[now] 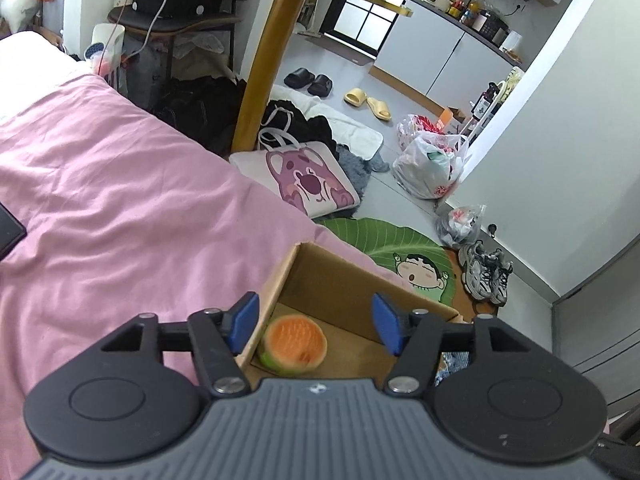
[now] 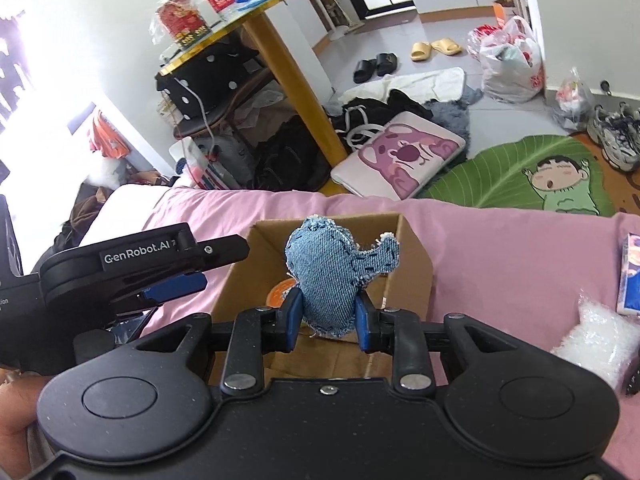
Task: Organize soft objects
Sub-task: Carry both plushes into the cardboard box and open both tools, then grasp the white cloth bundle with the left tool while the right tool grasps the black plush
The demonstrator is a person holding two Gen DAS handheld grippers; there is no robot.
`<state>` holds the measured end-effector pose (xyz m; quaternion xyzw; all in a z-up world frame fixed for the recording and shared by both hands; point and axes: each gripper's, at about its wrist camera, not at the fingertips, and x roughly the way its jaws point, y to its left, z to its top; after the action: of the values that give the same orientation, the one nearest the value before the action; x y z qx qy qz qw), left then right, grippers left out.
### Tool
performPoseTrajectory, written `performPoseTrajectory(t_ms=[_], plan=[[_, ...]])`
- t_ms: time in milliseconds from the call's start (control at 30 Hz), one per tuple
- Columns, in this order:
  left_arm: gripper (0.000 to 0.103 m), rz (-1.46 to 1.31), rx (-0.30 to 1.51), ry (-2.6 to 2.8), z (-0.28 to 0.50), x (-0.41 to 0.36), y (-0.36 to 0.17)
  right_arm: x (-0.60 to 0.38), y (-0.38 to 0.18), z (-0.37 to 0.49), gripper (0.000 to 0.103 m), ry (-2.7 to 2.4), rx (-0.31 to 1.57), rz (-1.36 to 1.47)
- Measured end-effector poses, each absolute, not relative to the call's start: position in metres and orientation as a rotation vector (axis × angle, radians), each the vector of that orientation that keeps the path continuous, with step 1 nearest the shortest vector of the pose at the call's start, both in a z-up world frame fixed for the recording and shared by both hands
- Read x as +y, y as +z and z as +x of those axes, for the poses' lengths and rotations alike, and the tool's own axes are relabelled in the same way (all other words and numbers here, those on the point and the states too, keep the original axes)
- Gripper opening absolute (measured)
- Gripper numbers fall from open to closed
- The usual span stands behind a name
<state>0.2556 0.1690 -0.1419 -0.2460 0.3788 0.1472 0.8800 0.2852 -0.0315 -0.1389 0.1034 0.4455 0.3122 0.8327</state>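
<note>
Right wrist: orange toy (image 2: 277,294) mostly behind denim plush (image 2: 326,272).

White walls (image 1: 560,128); grey floor (image 2: 516,112); yellow-legged table (image 1: 268,60); pink-sheeted bed (image 1: 120,200)

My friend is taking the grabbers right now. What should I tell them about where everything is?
Left hand-held gripper: open, empty, hovering over the cardboard box on the pink bedcover.
Right hand-held gripper: shut on the denim plush toy, held above the box.
Done: the orange-and-green soft toy lies in the box.
Left: probably lower the denim toy into the box and let go. A white fluffy item and a blue-and-white packet lie on the bedcover to the right; whether they go in too is unclear.
</note>
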Motion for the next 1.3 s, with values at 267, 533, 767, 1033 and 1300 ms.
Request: performPoseTrajectory(t_ms=[267, 533, 767, 1033, 1300], plan=[[0.078, -0.548, 0.788, 0.328, 0.244, 0.171, -0.135, -0.039, -0.128, 0.279, 0.045, 0.632, 0.915, 0.223], [0.094, -0.507, 0.781, 0.366, 0.228, 0.162, -0.119, -0.059, -0.111, 0.269, 0.064, 0.574, 0.909, 0.220], [0.103, -0.456, 0.762, 0.353, 0.214, 0.142, -0.102, -0.087, -0.094, 0.257, 0.089, 0.503, 0.898, 0.202], [0.103, -0.424, 0.742, 0.297, 0.204, 0.117, -0.083, -0.120, -0.083, 0.248, 0.099, 0.460, 0.901, 0.229], [0.103, -0.373, 0.758, 0.244, 0.200, 0.085, -0.066, -0.172, -0.089, 0.238, 0.101, 0.394, 0.912, 0.292]])
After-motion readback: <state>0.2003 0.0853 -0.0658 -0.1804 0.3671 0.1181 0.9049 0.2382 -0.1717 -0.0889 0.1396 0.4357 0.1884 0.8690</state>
